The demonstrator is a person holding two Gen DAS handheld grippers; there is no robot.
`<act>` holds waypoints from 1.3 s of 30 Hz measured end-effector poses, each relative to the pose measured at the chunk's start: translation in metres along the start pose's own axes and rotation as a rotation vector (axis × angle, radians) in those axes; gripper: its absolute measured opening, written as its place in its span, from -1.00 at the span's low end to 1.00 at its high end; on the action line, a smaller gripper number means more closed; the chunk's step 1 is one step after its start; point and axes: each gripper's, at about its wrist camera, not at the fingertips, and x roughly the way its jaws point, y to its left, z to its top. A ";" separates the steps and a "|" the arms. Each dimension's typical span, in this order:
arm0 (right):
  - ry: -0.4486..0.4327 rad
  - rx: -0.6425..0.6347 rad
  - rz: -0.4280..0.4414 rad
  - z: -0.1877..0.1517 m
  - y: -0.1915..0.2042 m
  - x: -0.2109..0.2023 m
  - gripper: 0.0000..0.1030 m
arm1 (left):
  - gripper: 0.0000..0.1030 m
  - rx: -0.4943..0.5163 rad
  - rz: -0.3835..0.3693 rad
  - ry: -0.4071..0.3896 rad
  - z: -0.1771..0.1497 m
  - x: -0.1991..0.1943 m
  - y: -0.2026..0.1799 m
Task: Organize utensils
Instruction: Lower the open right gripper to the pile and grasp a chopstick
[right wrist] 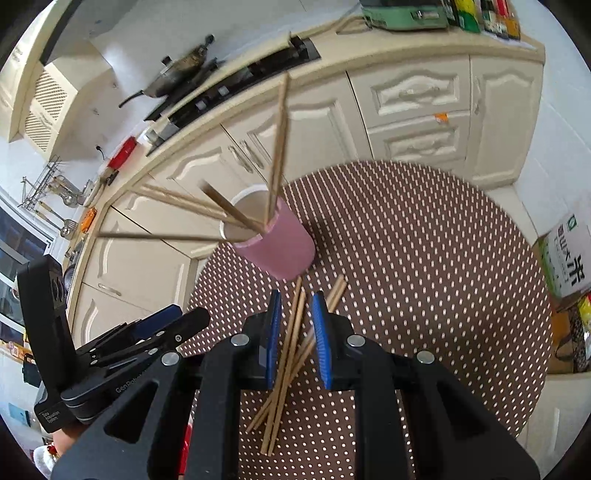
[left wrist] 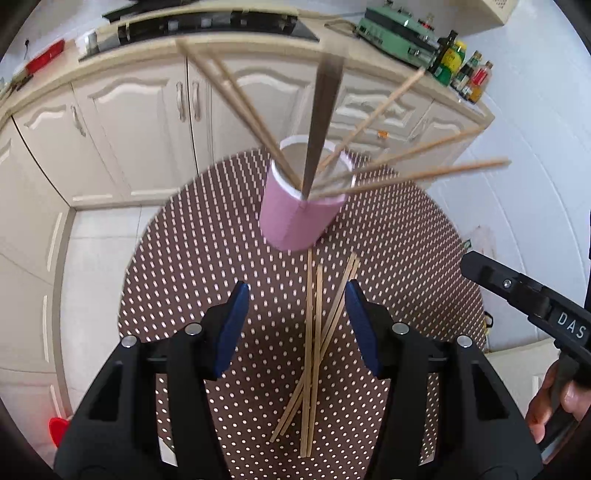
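Observation:
A pink cup [left wrist: 299, 218] [right wrist: 284, 251] stands on the round dotted table [left wrist: 207, 236] [right wrist: 424, 240], with several wooden chopsticks and one dark utensil fanned out of it. A loose bundle of chopsticks [left wrist: 313, 350] [right wrist: 286, 365] lies in front of the cup. My left gripper [left wrist: 295, 293] hangs open above them, and the sticks run close to its right finger. My right gripper [right wrist: 296, 299] is open only a little, the sticks showing in the gap between its blue pads [right wrist: 274, 332] without being pinched. Each gripper shows in the other view: the right [left wrist: 524, 295], the left [right wrist: 162, 325].
Cream cabinets [left wrist: 140, 122] and a counter with a hob [left wrist: 207, 26], a green appliance [left wrist: 395, 29] and bottles [left wrist: 461, 70] curve behind the table. A printed box [right wrist: 565, 254] stands at the right. A hand [left wrist: 554, 406] holds the right gripper. A red object [left wrist: 59, 428] lies on the floor.

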 end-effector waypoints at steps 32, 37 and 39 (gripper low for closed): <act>0.236 0.072 0.017 -0.012 -0.033 0.097 -0.65 | -0.43 0.088 0.148 0.209 0.003 0.134 -0.012; 0.266 0.052 0.039 -0.009 -0.015 0.114 -0.65 | -0.77 0.031 0.107 0.208 0.004 0.131 0.008; 0.285 0.038 0.045 -0.010 -0.008 0.123 -0.65 | -0.84 0.004 0.094 0.209 0.003 0.129 0.014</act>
